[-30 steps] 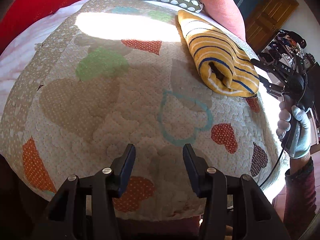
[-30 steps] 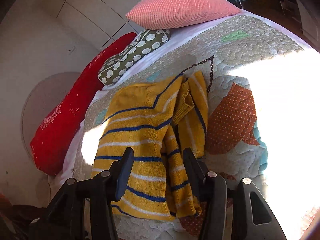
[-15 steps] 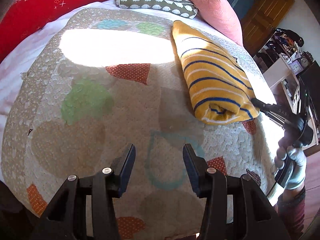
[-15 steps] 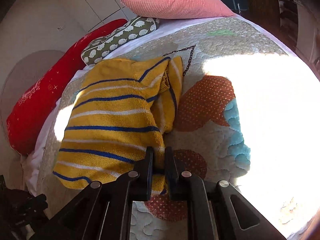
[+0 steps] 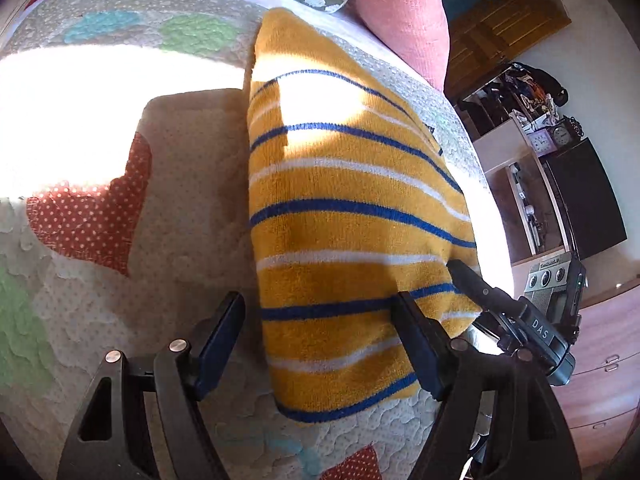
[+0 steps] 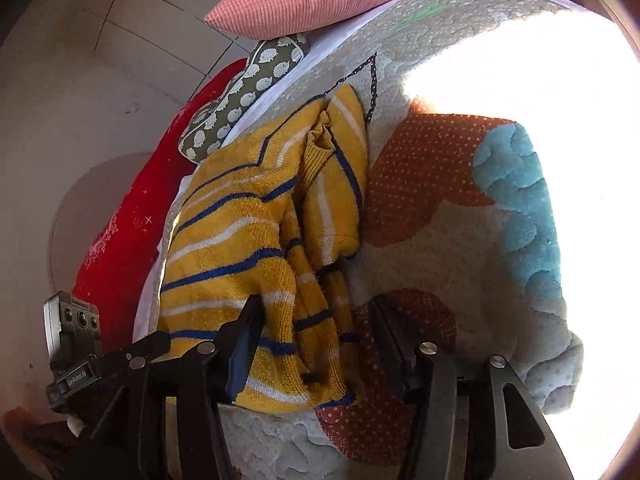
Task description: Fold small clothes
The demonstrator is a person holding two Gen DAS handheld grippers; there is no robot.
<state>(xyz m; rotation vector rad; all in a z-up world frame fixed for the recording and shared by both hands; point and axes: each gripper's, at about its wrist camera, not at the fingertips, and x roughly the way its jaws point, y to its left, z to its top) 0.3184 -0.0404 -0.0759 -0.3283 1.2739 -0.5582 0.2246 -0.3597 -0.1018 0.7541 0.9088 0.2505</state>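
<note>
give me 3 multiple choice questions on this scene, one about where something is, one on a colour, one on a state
1. Where does the yellow sweater lie?
A. on the quilt
B. on the floor
C. on top of the pink pillow

2. What colour are the darker stripes on the sweater?
A. green
B. blue
C. red

3. How do the right tongs stand?
A. shut on the sweater
C. open, fingers to either side of the sweater's near edge
B. open, far above the red pillow

Answers:
1. A: the sweater rests on the patchwork quilt, while the pink pillow lies beyond it.
2. B: blue stripes alternate with white ones across the yellow knit.
3. C: the right wrist view shows a wide gap between the fingers with the sweater's edge in between; the left tongs are open too.
</note>
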